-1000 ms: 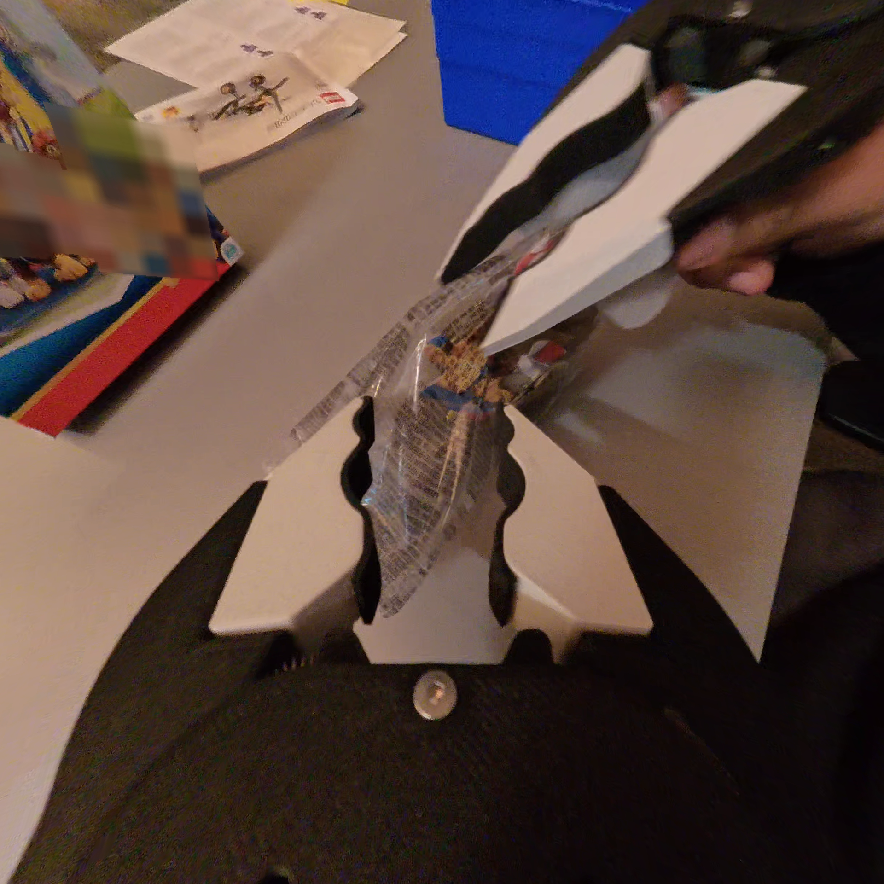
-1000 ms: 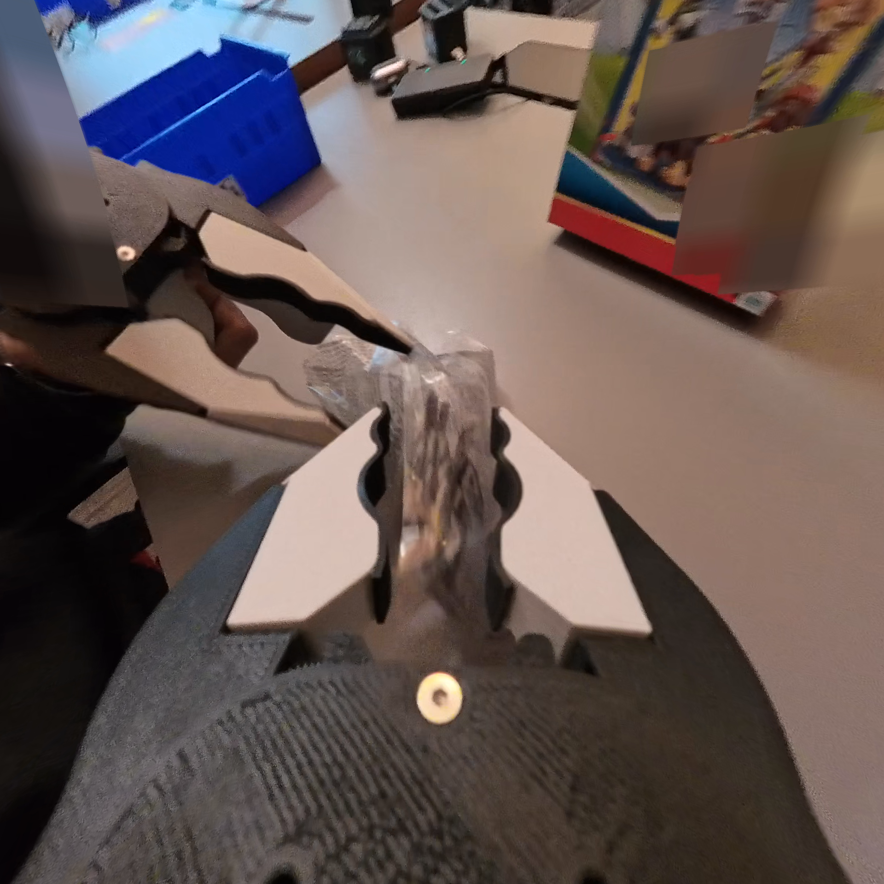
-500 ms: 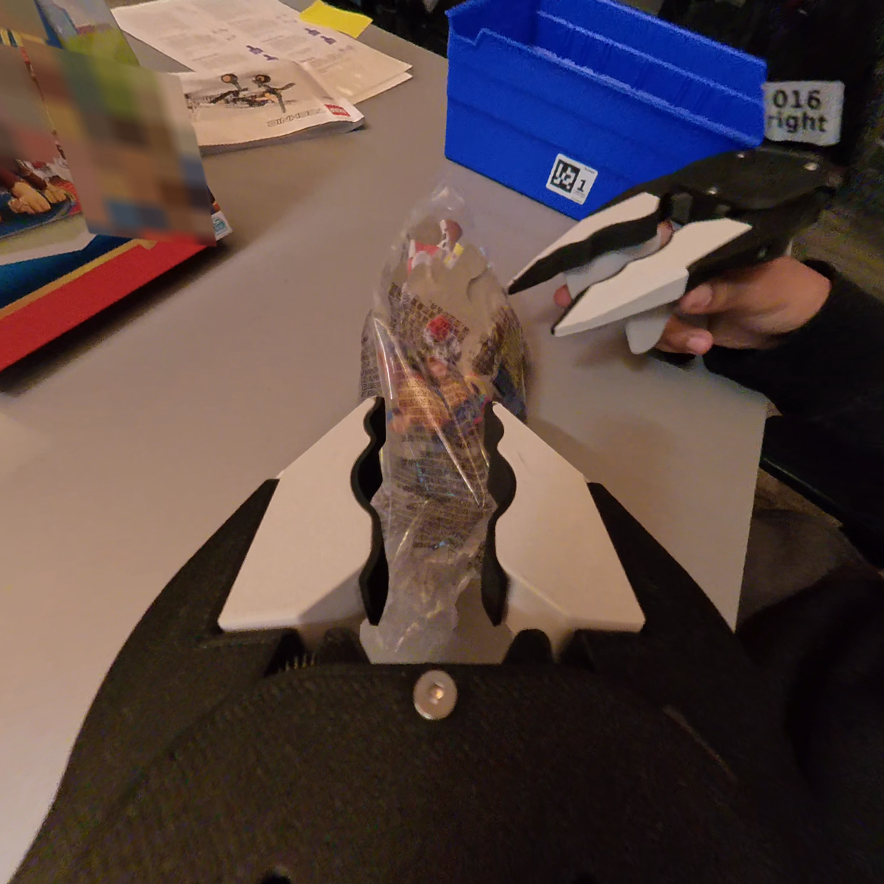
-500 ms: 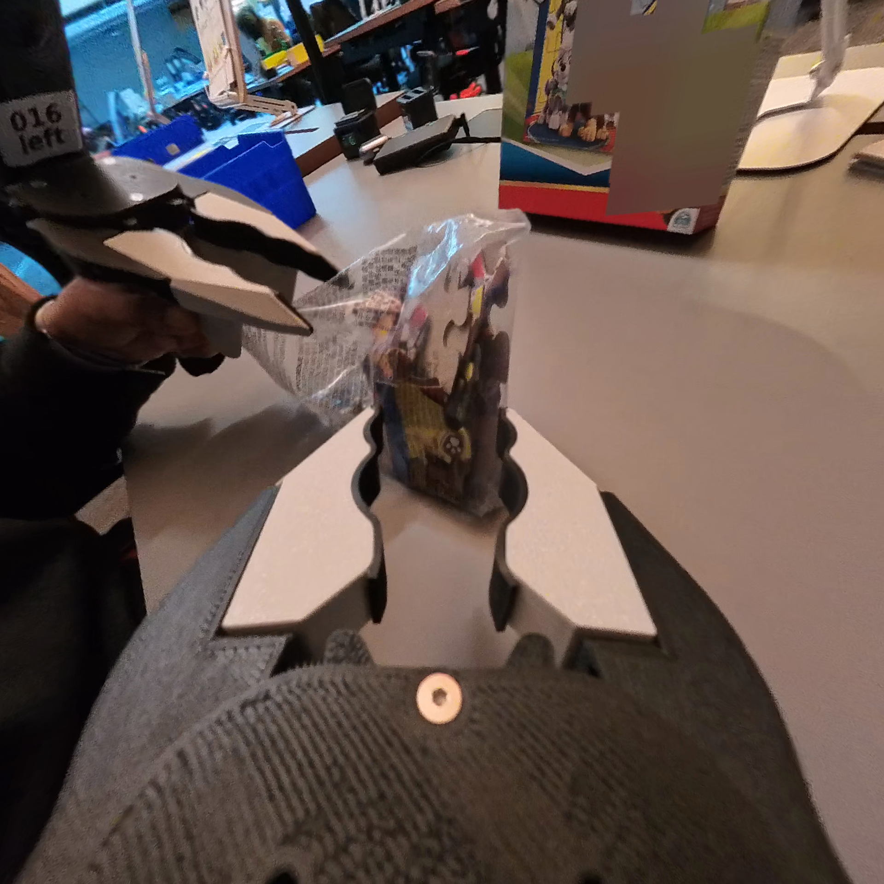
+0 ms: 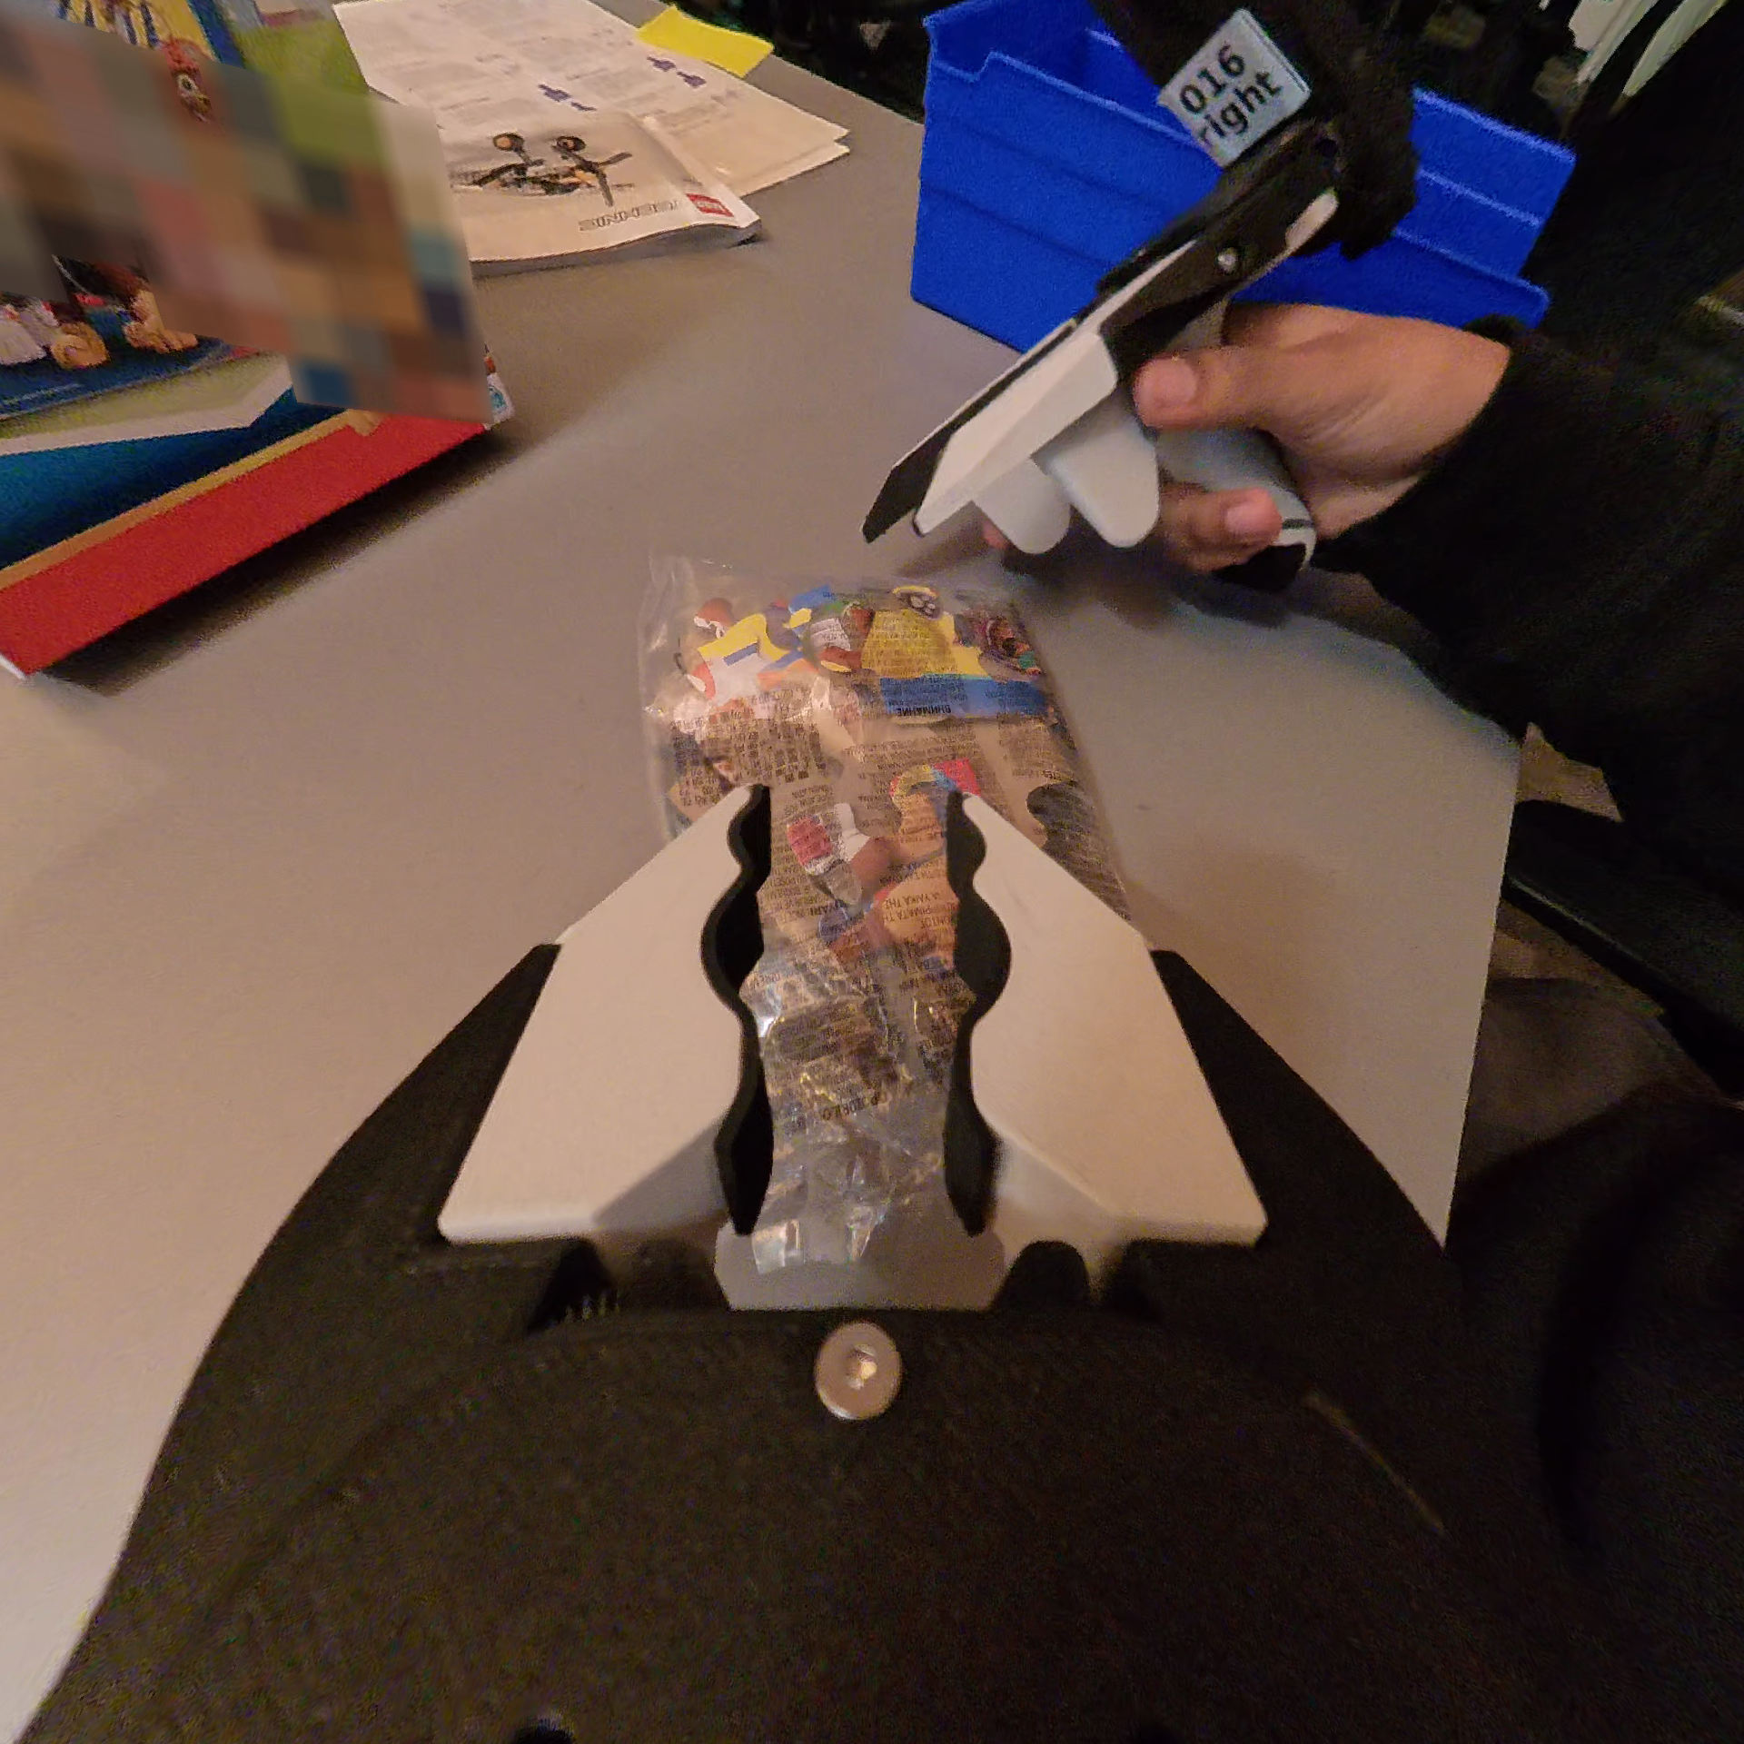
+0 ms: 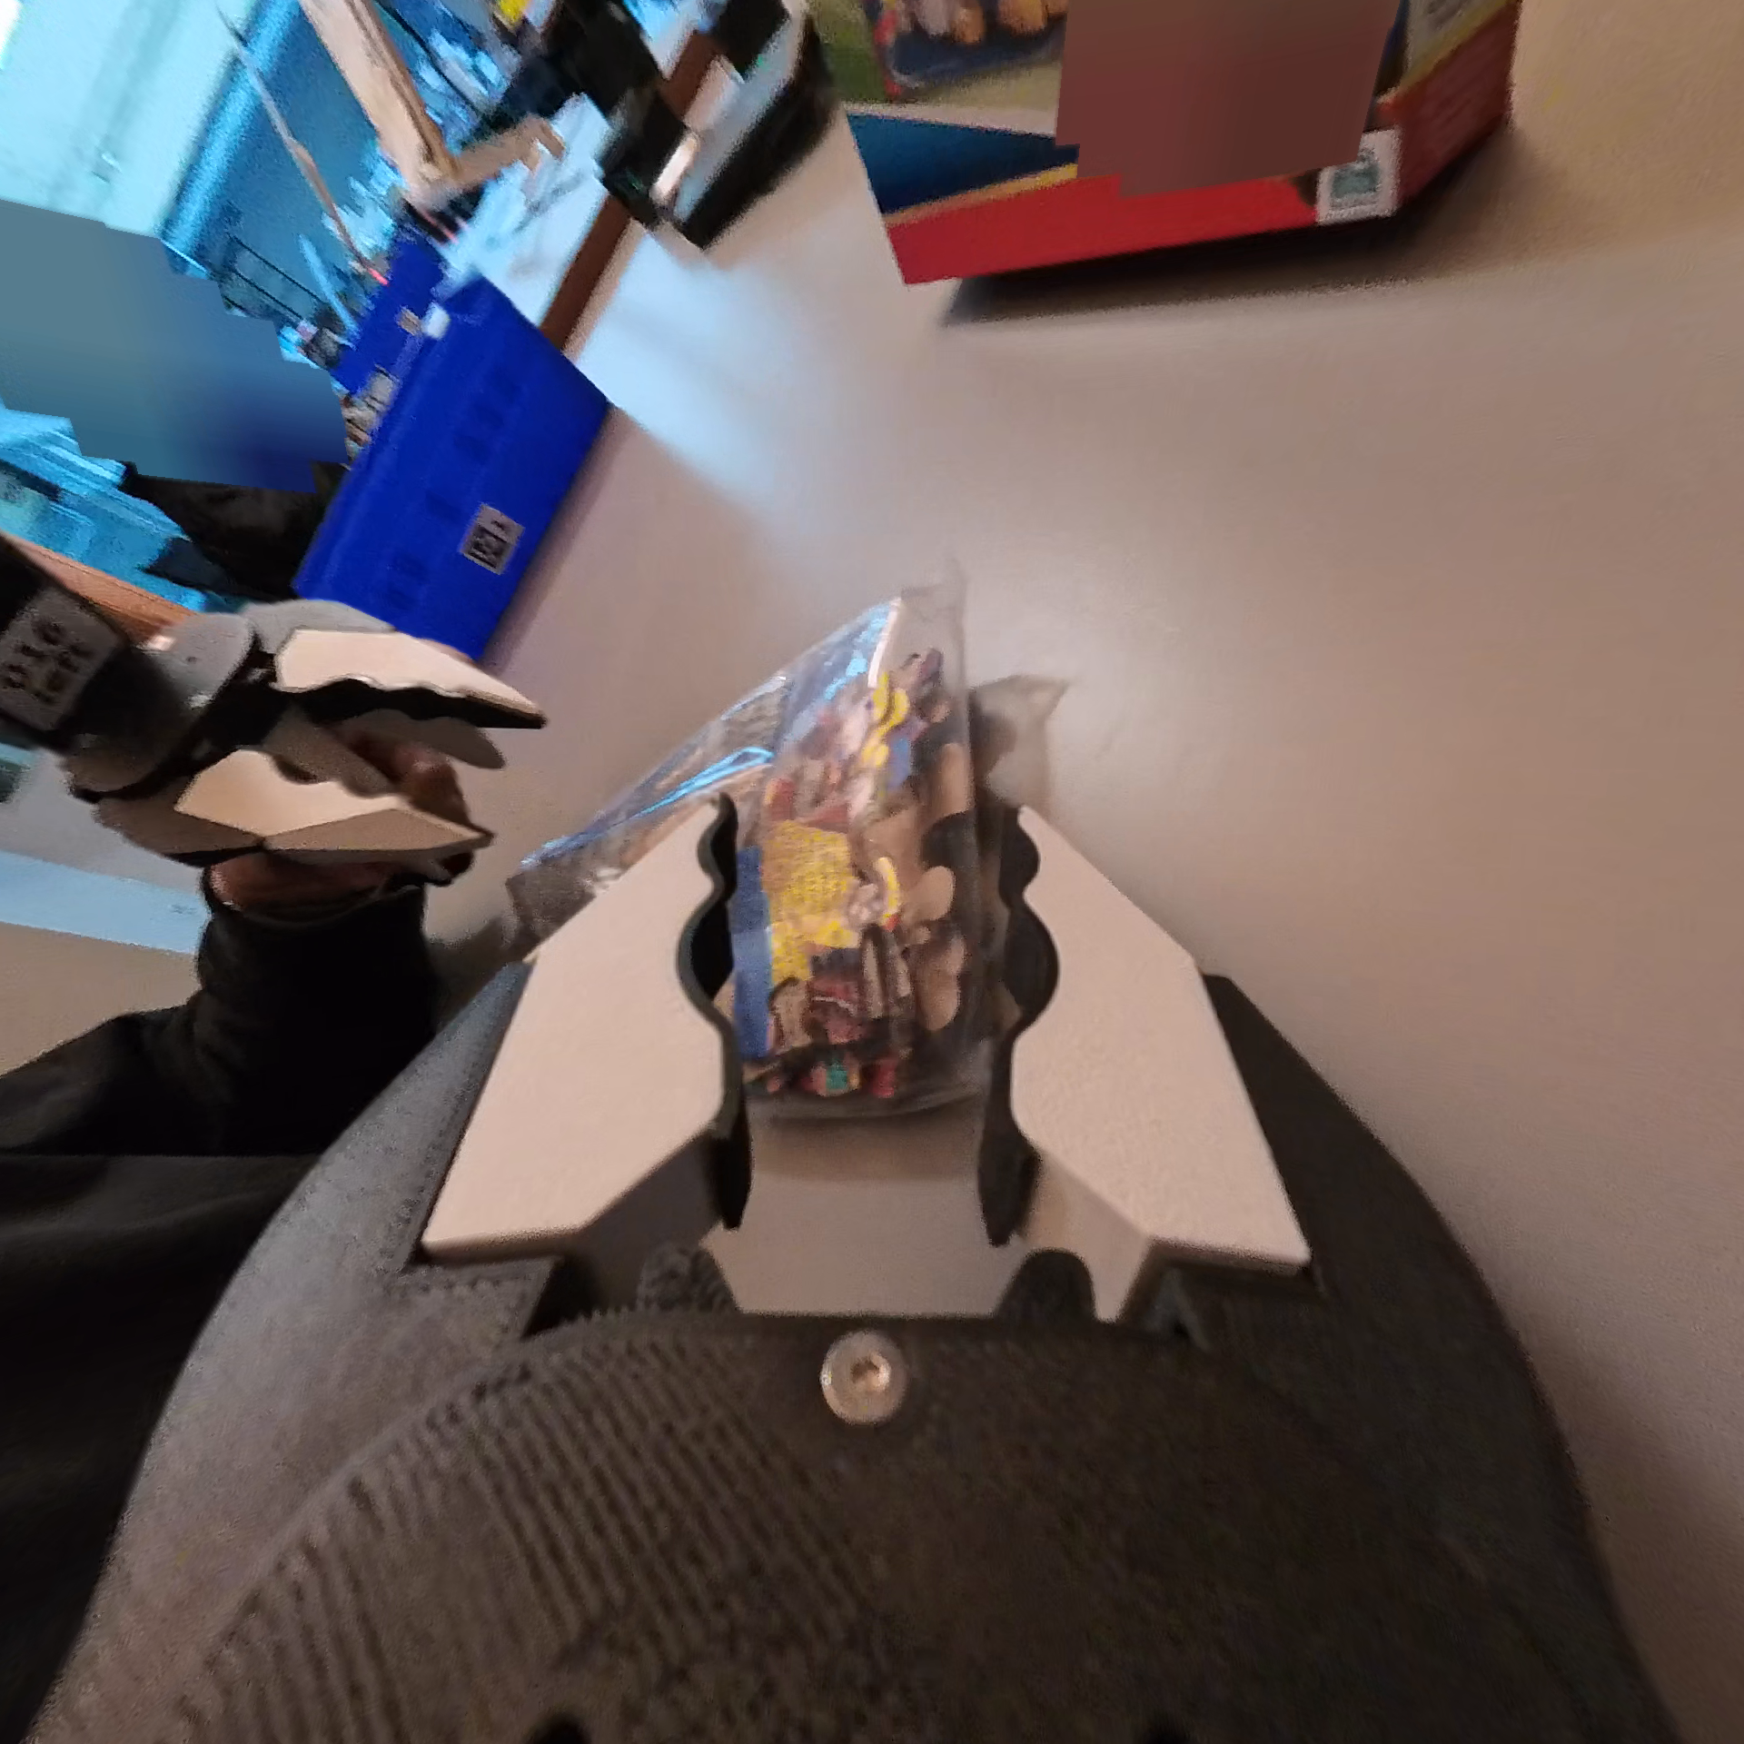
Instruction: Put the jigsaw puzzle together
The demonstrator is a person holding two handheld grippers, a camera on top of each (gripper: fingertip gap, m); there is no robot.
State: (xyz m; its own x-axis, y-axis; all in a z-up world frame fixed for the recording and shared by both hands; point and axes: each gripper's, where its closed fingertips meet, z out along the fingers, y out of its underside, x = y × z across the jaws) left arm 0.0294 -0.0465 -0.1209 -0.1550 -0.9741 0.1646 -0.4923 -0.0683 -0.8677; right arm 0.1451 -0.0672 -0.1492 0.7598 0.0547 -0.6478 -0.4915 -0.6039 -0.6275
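A clear plastic bag of coloured puzzle pieces (image 5: 849,717) stretches forward from my left gripper (image 5: 854,802). The bag's crumpled clear end is squeezed between the left pads, so the left gripper is shut on it. The bag's far end lies low over the grey table (image 5: 377,802). My right gripper (image 5: 892,514) hovers just past the bag's far end, apart from it. In the right wrist view the right gripper (image 6: 873,816) is spread wide. The bag (image 6: 849,906) shows through its gap. The left gripper (image 6: 510,779) is at the bag's left end.
A blue bin (image 5: 1038,189) stands at the back right, behind a hand (image 5: 1321,406) on the right gripper. A colourful red-based box (image 5: 189,472) stands at the left, with paper booklets (image 5: 585,189) behind it. The table's near right edge is close.
One second ago both grippers were on the bag. The right gripper opened, let go and drew back. The left pads closed tighter and brought the bag down from upright to low over the table.
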